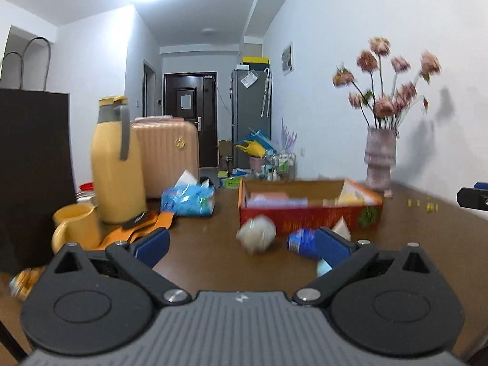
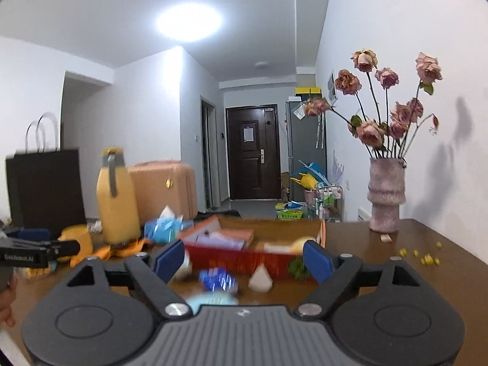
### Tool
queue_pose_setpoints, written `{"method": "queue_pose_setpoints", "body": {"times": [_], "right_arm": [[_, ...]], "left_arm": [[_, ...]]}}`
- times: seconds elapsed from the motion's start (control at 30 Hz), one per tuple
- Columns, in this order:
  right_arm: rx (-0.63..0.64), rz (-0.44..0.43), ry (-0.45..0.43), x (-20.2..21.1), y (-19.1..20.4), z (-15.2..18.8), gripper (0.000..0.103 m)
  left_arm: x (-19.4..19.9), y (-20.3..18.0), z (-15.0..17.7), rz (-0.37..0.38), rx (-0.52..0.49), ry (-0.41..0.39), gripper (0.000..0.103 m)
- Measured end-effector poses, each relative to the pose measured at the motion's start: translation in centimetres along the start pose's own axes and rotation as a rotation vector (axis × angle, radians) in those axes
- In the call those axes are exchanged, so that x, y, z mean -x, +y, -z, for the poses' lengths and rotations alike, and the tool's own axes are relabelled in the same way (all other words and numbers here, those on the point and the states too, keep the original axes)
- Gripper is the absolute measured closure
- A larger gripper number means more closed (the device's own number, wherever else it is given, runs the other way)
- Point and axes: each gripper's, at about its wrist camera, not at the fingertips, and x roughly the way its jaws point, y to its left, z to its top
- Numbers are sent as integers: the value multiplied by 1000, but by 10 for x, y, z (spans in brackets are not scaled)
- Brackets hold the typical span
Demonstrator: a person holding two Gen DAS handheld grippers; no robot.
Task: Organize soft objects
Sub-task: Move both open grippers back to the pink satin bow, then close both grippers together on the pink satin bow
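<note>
An open red cardboard box [image 1: 308, 213] [image 2: 244, 257] holding flat packets stands mid-table. In front of it lie a cream fluffy ball [image 1: 256, 234], a blue crinkly packet [image 1: 300, 241] [image 2: 217, 279], a white wedge [image 2: 260, 278] and a pale blue soft item [image 2: 210, 300]. My left gripper [image 1: 242, 245] is open and empty, with the ball ahead between its fingers. My right gripper [image 2: 243, 259] is open and empty, just short of the blue packet and the wedge. The ball [image 2: 184, 268] is half hidden behind the right gripper's left finger.
A yellow jug [image 1: 117, 164], yellow mug [image 1: 76, 228], orange strap [image 1: 134, 231] and black paper bag [image 1: 33, 167] stand at left. A blue tissue pack [image 1: 189, 198] lies behind. A pink vase of dried roses [image 2: 385, 195] stands at right, with small yellow bits [image 2: 427, 257] nearby.
</note>
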Motion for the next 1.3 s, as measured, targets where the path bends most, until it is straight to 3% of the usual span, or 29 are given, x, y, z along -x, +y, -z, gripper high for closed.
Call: {"method": "queue_pose_setpoints", "body": {"times": [0.07, 0.13, 0.2, 0.3, 0.43, 0.57, 0.67, 0.73, 0.8, 0.87, 0.97, 1.07, 1.23, 1.3], "right_arm": [[-9, -16, 30, 12, 11, 23, 18], [-74, -42, 73, 18, 15, 43, 19], [-102, -57, 102, 16, 16, 53, 20], [-143, -2, 135, 9, 11, 55, 23], [-249, 23, 148, -3, -6, 60, 38], [-295, 42, 183, -19, -18, 67, 44], [-315, 52, 229, -34, -26, 72, 47], [-325, 42, 261, -43, -30, 77, 52], [-343, 15, 277, -49, -35, 81, 59], [-362, 2, 269, -54, -40, 83, 60], [-373, -18, 285, -64, -47, 84, 60], [-394, -50, 298, -74, -51, 84, 60], [-538, -130, 307, -85, -66, 83, 59], [-555, -124, 306, -88, -67, 82, 59]], "left_arm": [[10, -5, 16, 16, -97, 11, 0], [12, -5, 21, 6, -119, 8, 0], [11, -2, 19, 24, -76, 20, 0], [3, -2, 16, 83, -15, 50, 0], [-18, -33, 9, 160, -6, 58, 0], [-58, -73, 1, 268, 7, 114, 1], [-92, -91, 2, 355, 57, 201, 17], [-106, -96, 9, 441, 69, 242, 34], [-115, -98, 20, 463, 62, 308, 66], [-114, -96, 30, 455, 62, 354, 77], [-105, -90, 41, 475, 103, 384, 81], [-101, -88, 44, 447, 108, 397, 81], [-105, -91, 40, 420, 95, 397, 81], [-107, -94, 41, 415, 75, 416, 81]]}}
